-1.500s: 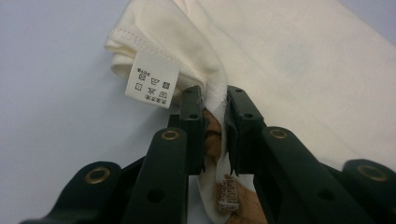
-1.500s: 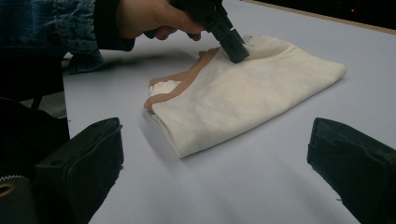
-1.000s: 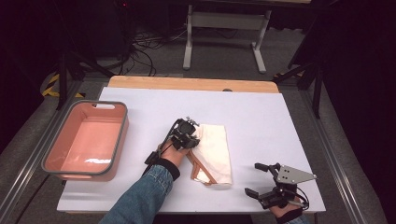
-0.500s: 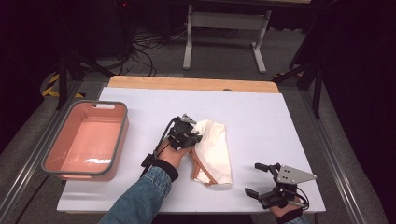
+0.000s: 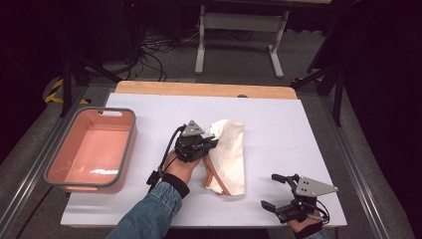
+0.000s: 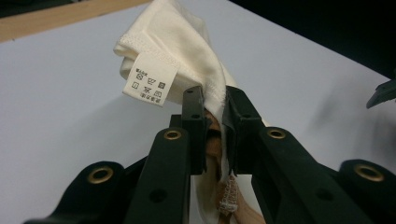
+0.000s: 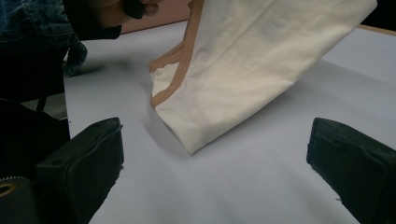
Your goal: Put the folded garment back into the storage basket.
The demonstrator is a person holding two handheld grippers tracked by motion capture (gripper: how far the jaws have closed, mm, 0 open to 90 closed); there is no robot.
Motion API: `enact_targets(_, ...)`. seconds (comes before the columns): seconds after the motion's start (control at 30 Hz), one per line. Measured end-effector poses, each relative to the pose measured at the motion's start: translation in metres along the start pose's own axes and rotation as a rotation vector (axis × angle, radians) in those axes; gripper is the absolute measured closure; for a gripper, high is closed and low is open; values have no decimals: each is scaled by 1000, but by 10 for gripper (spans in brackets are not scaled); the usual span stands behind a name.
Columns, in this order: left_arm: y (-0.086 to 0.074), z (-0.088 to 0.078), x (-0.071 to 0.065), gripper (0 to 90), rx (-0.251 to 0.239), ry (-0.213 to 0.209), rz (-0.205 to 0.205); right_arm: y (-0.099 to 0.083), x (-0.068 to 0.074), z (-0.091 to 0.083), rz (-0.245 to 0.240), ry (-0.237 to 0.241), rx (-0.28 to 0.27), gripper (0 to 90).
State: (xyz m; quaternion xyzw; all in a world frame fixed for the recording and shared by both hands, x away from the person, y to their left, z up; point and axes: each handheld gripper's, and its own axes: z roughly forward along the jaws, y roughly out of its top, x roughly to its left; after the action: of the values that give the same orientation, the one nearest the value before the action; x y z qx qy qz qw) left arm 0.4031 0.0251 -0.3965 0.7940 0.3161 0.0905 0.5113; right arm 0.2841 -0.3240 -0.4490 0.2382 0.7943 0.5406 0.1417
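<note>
Two tools are seen over a white worktop (image 5: 278, 124). The left tool (image 5: 211, 143) is clenched on a cream garment (image 5: 230, 154): in the left gripper view its jaws are pressed together on a fold of the cloth (image 6: 187, 42), and a white care label (image 6: 150, 78) is seen hanging just beyond the left tool (image 6: 215, 100). The printing on that label is too small to be read. The fabric below the jaws is cut off by the tool's own frame, so how much is gathered there cannot be told.

The garment is found near the middle of the worktop, its upper end raised at the left tool and its lower end resting on the surface. A tan trim (image 5: 215, 174) is seen along one edge; what kind of garment it is cannot be made out.

The right tool (image 5: 274, 193) is held near the worktop's near right corner, well apart from the garment, its jaws spread wide with nothing between them. In the right gripper view the cream cloth (image 7: 261, 65) is cut off by the top of the frame, and the left hand (image 7: 116, 14) is mostly cropped.

A pink tub (image 5: 130, 130) with a grey rim is set at the left; its near wall is seen only in part.
</note>
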Motion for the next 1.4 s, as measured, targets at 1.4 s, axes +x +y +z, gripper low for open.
enact_targets(1.4,10,-76,-27,803,-344,24,133,0,0,0,-1,2,0,44)
